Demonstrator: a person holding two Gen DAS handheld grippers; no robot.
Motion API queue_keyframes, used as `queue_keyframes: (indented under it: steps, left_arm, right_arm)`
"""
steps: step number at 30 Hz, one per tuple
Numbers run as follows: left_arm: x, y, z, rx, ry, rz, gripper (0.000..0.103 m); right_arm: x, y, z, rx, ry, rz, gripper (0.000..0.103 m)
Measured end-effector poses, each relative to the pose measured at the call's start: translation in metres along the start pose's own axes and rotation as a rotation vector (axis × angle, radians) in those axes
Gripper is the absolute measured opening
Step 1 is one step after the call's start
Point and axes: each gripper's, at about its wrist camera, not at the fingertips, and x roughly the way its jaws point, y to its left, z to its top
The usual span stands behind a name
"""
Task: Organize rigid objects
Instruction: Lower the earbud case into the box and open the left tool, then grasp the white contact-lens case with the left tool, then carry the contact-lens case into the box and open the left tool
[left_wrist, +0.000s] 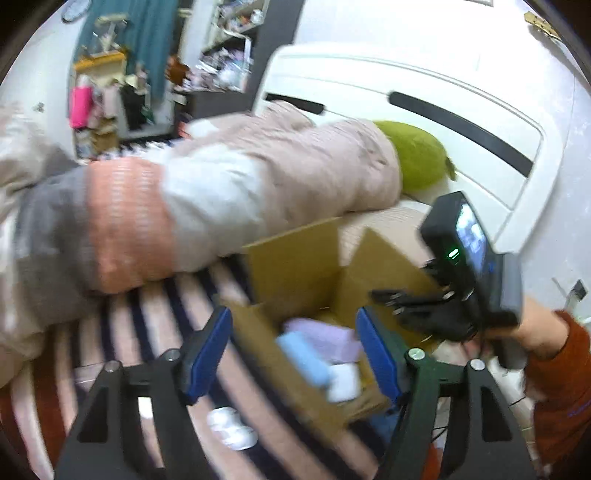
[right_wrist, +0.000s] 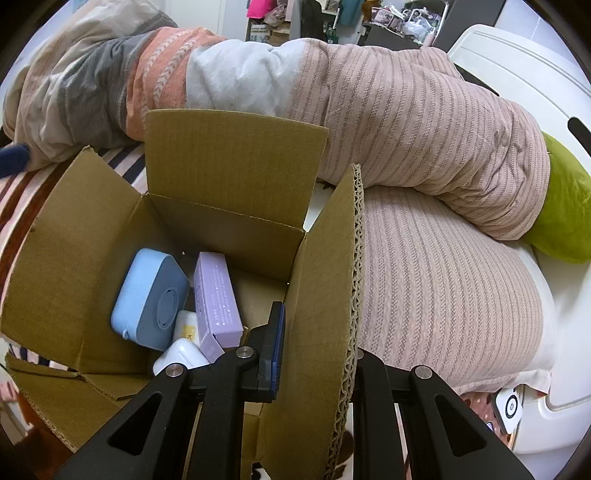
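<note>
The right gripper (right_wrist: 314, 354) is seen clamped on the cardboard flap (right_wrist: 325, 295) at the box's right edge, the fingers pressed to either face of the board. The left gripper (left_wrist: 293, 354) hangs over the box w/ fingers apart and nothing between them (view is blurred).

The cardboard box (right_wrist: 74, 258) sits on the bed (right_wrist: 443, 295), on the striped sheet, just beside the rolled duvet (right_wrist: 369, 122). Inside, toward the near left corner, are packed a light-blue case (right_wrist: 147, 299), a purple carton (right_wrist: 216, 295) leaning beside it, and a small white case (right_wrist: 181, 356) at their foot.

Handling, as judged: all three look stiff, light, smooth-sided. The blue case is prob. slick plastic w/ rounded corners, so it is best taken across its flat faces, not the corners. The carton can be pinched across its narrow sides, but thin card may dent if squeezed hard. The flap is stiff corrugated board but will crease at its fold if pulled.

A small white object (left_wrist: 231, 428) lies on the sheet outside the box, near its front edge.
</note>
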Motion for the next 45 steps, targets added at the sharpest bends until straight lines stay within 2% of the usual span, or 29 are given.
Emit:
queue_keyframes:
  steps: [2,4,9,13,15,19,20,21,23,30,37,42,45]
  left_arm:
    - [-0.006,0.019,-0.019,-0.016,0.005,0.058,0.073]
    - [-0.002,0.036,-0.043,-0.052,0.042,0.086,0.073]
    - [0.026,0.061,-0.104,-0.149,0.114,0.075,0.073]
    - [0.067,0.059,-0.138,-0.185,0.197,0.068,0.072]
    - [0.079,0.055,-0.146,-0.188,0.213,0.086,0.065]
    - [0.100,0.053,-0.152,-0.229,0.210,0.174,0.056]
    - [0.102,0.051,-0.152,-0.223,0.204,0.197,0.048]
    - [0.103,0.048,-0.152,-0.206,0.202,0.222,0.037]
    - [0.102,0.046,-0.151,-0.188,0.195,0.236,0.031]
    - [0.067,0.045,-0.139,-0.128,0.128,0.258,0.030]
    - [0.013,0.041,-0.086,-0.079,-0.029,0.314,0.030]
    - [-0.008,0.022,-0.031,-0.036,-0.094,0.233,0.030]
    - [-0.002,0.001,-0.006,0.000,-0.065,0.129,0.030]
  right_arm:
    - [0.000,0.000,0.000,0.000,-0.001,0.001,0.011]
    - [0.000,0.000,0.000,-0.001,0.000,0.001,0.011]
    - [0.000,0.000,0.000,0.000,0.000,0.001,0.011]
    - [0.000,0.001,0.001,-0.001,0.001,-0.001,0.011]
    - [0.000,0.001,0.001,0.000,0.001,-0.001,0.011]
    - [0.000,0.001,0.001,0.000,0.001,0.000,0.011]
    - [0.000,0.001,0.001,0.000,0.001,-0.001,0.011]
    - [0.000,0.001,0.001,0.000,0.001,-0.001,0.011]
    - [0.000,0.001,0.001,0.000,0.001,-0.001,0.011]
    - [0.000,0.001,0.001,0.002,0.000,0.001,0.011]
    - [-0.001,0.001,0.000,0.001,-0.001,0.001,0.011]
    - [-0.001,0.001,0.000,0.001,0.000,0.001,0.011]
    - [0.000,0.001,0.000,0.003,0.000,0.003,0.011]
